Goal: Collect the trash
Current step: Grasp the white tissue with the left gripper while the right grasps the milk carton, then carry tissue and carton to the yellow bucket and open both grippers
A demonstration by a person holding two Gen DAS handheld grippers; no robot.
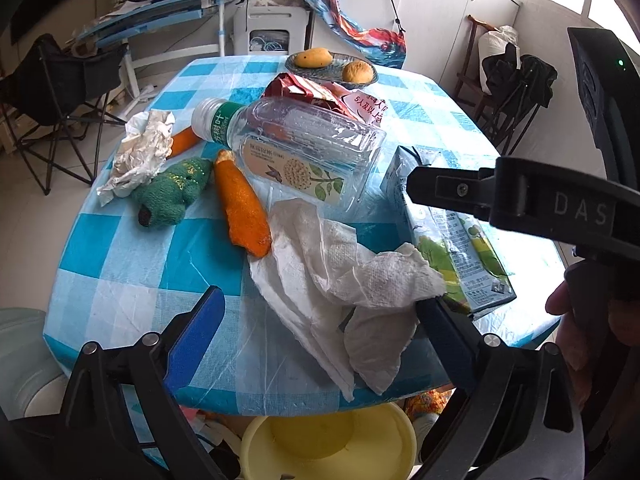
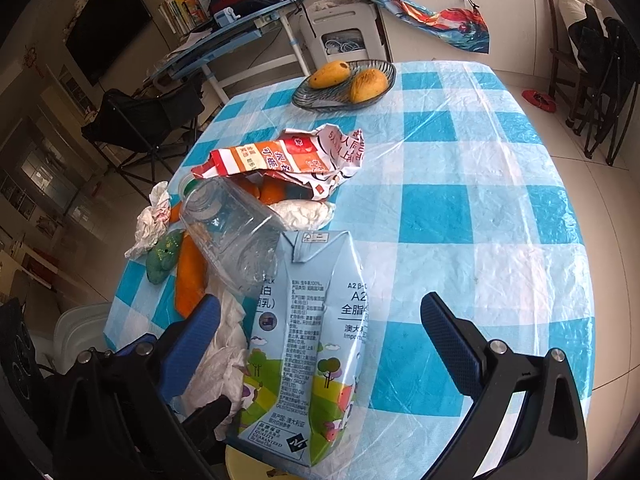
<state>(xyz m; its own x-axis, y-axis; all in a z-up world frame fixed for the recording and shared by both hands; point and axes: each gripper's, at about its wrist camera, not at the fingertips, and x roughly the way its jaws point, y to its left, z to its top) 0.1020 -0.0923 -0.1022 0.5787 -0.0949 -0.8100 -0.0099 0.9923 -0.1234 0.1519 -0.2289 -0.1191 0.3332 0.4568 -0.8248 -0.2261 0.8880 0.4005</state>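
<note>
Your left gripper (image 1: 316,320) has its jaws spread wide at the bottom of the left wrist view, framing the crumpled white paper towel (image 1: 340,280) that droops over the near edge of the desk (image 1: 132,268); nothing is pinched yet, so it looks lined up to close on that towel. Directly below, at the bottom centre of the frame, sits a yellow bin (image 1: 328,444), probably parked there so trash can drop straight in. Your right gripper (image 2: 320,344) is likewise parted, straddling the milk carton (image 2: 304,344) lying flat in the lower middle of the right wrist view, without clamping it. Farther out, the empty clear plastic bottle (image 1: 292,148) lies on its side in mid-frame, leaning over an orange peel (image 1: 244,208), with a red snack wrapper (image 2: 288,160) behind and a wadded tissue (image 1: 140,156) at left. The glass dish (image 2: 344,98) of mangoes near the top is likely not trash.
</note>
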